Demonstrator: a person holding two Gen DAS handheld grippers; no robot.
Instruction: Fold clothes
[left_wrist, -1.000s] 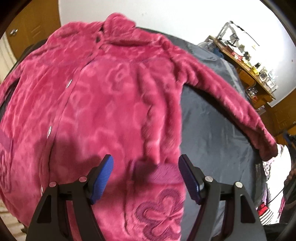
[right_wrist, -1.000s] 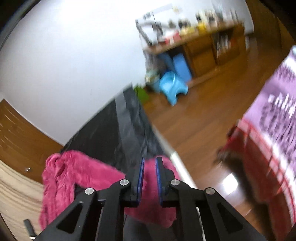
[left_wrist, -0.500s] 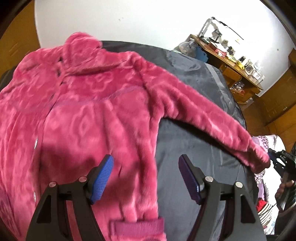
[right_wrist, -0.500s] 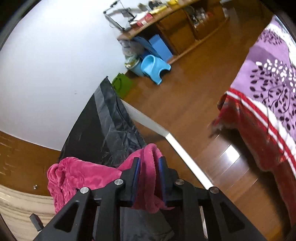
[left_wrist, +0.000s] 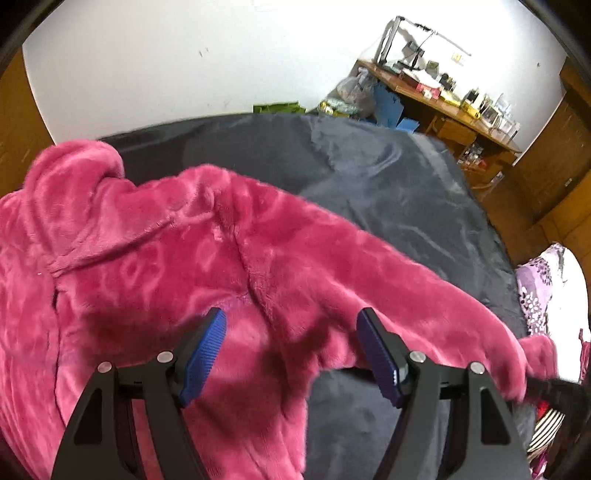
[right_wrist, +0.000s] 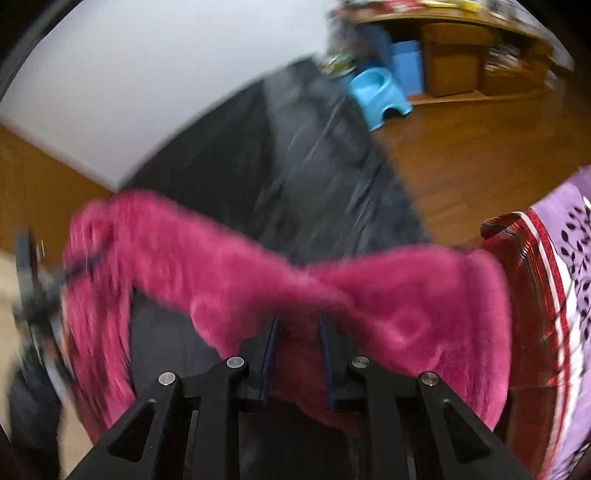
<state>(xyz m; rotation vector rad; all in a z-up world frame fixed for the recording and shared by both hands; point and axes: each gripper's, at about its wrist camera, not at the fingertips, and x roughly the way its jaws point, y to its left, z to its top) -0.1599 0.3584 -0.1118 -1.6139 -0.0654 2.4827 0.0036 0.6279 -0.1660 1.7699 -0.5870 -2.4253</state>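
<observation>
A pink fleece jacket (left_wrist: 147, 240) lies spread on a dark grey cover (left_wrist: 369, 177), collar at the far left. Its sleeve (left_wrist: 406, 295) stretches out to the right. My left gripper (left_wrist: 291, 343) hovers open just above the armpit seam, with nothing between its blue pads. In the right wrist view, which is blurred, my right gripper (right_wrist: 297, 325) has its narrow jaws closed on the sleeve's cuff (right_wrist: 406, 306), with fleece bunched between and over the pads. The right gripper (left_wrist: 554, 387) also shows as a dark shape at the sleeve's end.
The grey cover's edge drops to a wooden floor (right_wrist: 461, 155) on the right. A purple floral blanket with red stripes (right_wrist: 565, 277) lies beside it. A cluttered desk (left_wrist: 443, 96), a blue stool (right_wrist: 380, 96) and a green bag (left_wrist: 277, 108) stand by the far wall.
My left gripper has travelled from the pocket and hem up to the armpit, still open. The right gripper has swung down with the cuff, its jaws a little wider, drawing the sleeve out.
</observation>
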